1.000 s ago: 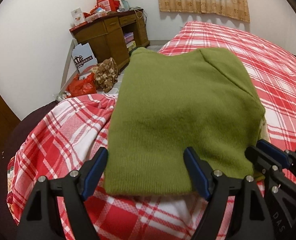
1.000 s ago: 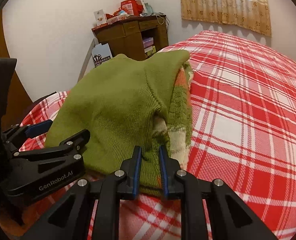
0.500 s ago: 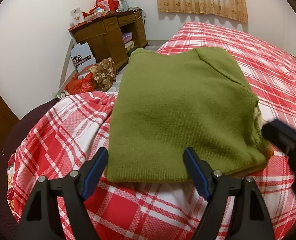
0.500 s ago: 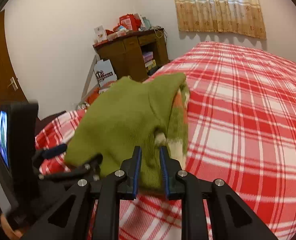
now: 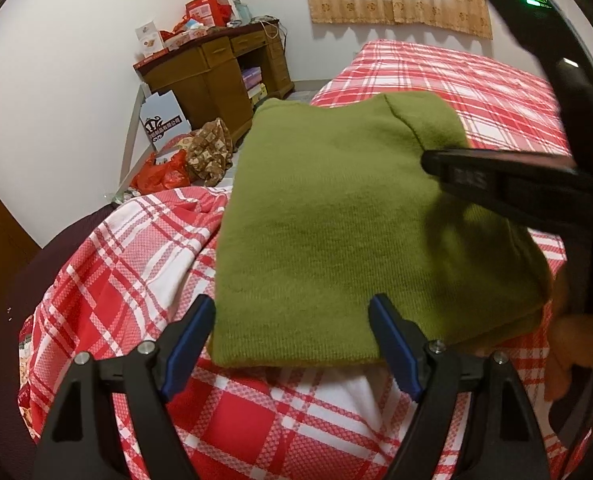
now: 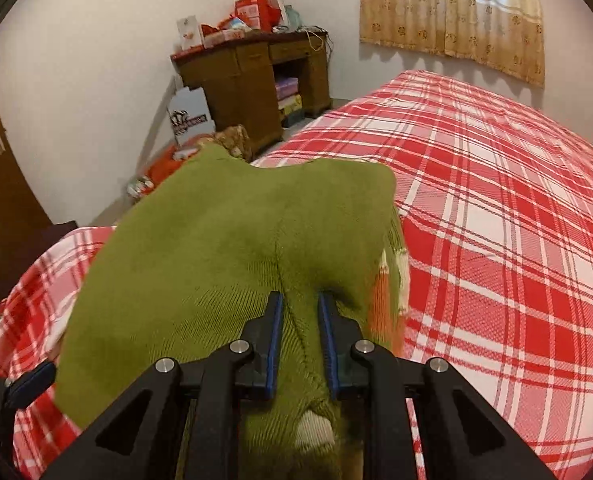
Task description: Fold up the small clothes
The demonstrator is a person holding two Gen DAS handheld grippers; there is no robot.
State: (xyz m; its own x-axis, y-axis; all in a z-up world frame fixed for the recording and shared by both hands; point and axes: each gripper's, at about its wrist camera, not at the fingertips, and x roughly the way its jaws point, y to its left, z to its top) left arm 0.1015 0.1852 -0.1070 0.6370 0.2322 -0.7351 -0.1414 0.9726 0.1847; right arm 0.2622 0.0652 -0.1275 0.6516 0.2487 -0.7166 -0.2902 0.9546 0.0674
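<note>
Sweater: olive-green ribbed knit sweater, folded into a thick, soft rectangle with rounded corners; a cream and orange patterned layer shows at its right edge in the right wrist view.
Bed: red-and-white plaid bedspread, a woven check cloth, rumpled at the near left corner.
Sweater place: on the near left part of the bed, its near folded edge just beyond the left gripper.
Left jaws: black arms with blue pads, spread wide and pinching nothing; the sweater's near edge lies between and just past the tips.
Right jaws: the right gripper has narrow blue-lined jaws nearly together, pinching a ridge of the green knit, which puckers into a seam running away from them.
Change, right: a second ago this gripper held the sweater's near right edge low on the bed; now the cloth is lifted and drawn leftward over the body.
Change, left: this gripper has kept its place; the right gripper's black body now crosses the upper right of its view, blurred.
</note>
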